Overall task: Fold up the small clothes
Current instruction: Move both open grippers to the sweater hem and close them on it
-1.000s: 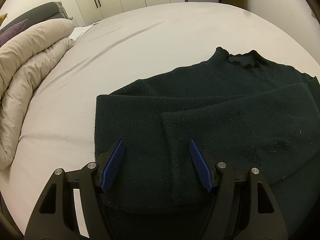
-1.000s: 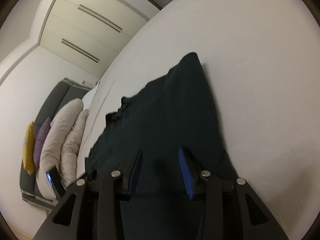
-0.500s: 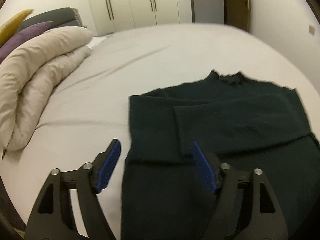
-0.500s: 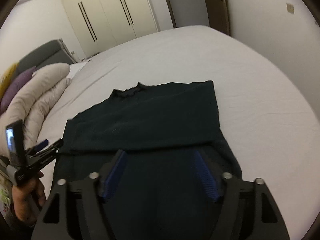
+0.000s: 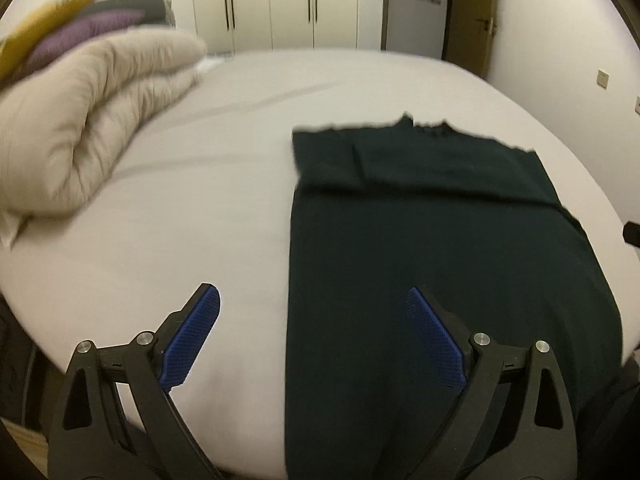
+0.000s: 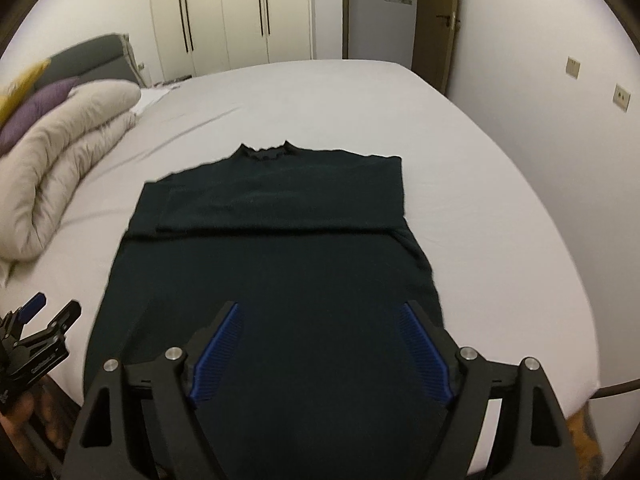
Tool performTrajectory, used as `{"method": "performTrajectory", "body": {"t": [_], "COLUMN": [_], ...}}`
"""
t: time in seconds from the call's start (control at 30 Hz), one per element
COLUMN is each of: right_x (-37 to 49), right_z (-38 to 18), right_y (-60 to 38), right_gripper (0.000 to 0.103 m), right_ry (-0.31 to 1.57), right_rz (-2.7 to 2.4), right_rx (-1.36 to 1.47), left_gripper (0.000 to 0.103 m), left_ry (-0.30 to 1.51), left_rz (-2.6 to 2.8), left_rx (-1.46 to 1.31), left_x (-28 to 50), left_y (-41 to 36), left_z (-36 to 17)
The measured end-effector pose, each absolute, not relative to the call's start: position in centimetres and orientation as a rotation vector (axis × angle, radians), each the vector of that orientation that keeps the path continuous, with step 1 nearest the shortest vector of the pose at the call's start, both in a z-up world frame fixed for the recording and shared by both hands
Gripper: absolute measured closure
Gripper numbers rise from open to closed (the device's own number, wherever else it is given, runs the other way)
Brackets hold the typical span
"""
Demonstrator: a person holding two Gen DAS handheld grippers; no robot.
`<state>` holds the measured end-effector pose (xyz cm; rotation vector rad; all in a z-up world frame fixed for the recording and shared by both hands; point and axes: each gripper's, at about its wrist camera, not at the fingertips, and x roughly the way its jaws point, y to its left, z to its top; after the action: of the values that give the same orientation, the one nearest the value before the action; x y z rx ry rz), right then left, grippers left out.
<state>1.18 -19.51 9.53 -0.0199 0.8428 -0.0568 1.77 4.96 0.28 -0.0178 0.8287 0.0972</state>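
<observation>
A dark green sweater (image 6: 276, 248) lies flat on the white bed (image 6: 500, 208), collar at the far end, both sleeves folded across the chest in a band. It also shows in the left wrist view (image 5: 432, 248). My left gripper (image 5: 314, 334) is open and empty, above the sweater's near left edge and hem. My right gripper (image 6: 320, 344) is open and empty, held over the sweater's lower part near the hem. The left gripper also shows at the left edge of the right wrist view (image 6: 36, 320).
A rolled beige duvet (image 5: 88, 128) lies on the bed's left side, with purple and yellow pillows (image 6: 36, 96) behind it. White wardrobes (image 6: 228, 12) and a door (image 6: 380, 12) stand beyond the bed. The bed's near edge drops off below the grippers.
Both grippers have pulled back from the folded sleeves toward the hem and risen, so the whole sweater now shows. Both stay open and empty.
</observation>
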Motion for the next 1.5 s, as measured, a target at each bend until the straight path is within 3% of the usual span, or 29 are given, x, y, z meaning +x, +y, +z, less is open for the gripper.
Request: {"method": "performTrajectory", "body": {"t": [0.57,0.87,1.0,1.23,1.5], "right_x": [-3.8,-4.6,-4.7,-5.6,-7.6], "right_z": [11.1,10.8,10.0,7.0,2.4], "right_y": [-18.5,-18.6,-19.1,-26.1,-34.5], "right_gripper": [0.021,0.021,0.021,0.021,0.029], "right_ry": [0.803,0.805,0.818,0.904,0.973], "right_rz": [-0.071,-0.079,-0.043,0.141,0.171], "right_rx": [-0.119,-0.141,-0.131,0.114,0.37], "left_gripper": [0.009,0.03,0.031,0.031,0.031], "left_ry": [0.98,1.065,1.107,1.11,1.106], "left_rz": [0.055,0.012,-0.021,-0.137,-0.193], "left_rx": [-0.077,-0.165,-0.233,-0.385,-0.487], "left_x": [-3.4,-3.4,-3.2,-3.1,-2.8], "left_y": [5.8,7.2,7.8,9.2,11.4], "left_z": [-2.9,-4.7,-5.8,-6.4,-6.6]}}
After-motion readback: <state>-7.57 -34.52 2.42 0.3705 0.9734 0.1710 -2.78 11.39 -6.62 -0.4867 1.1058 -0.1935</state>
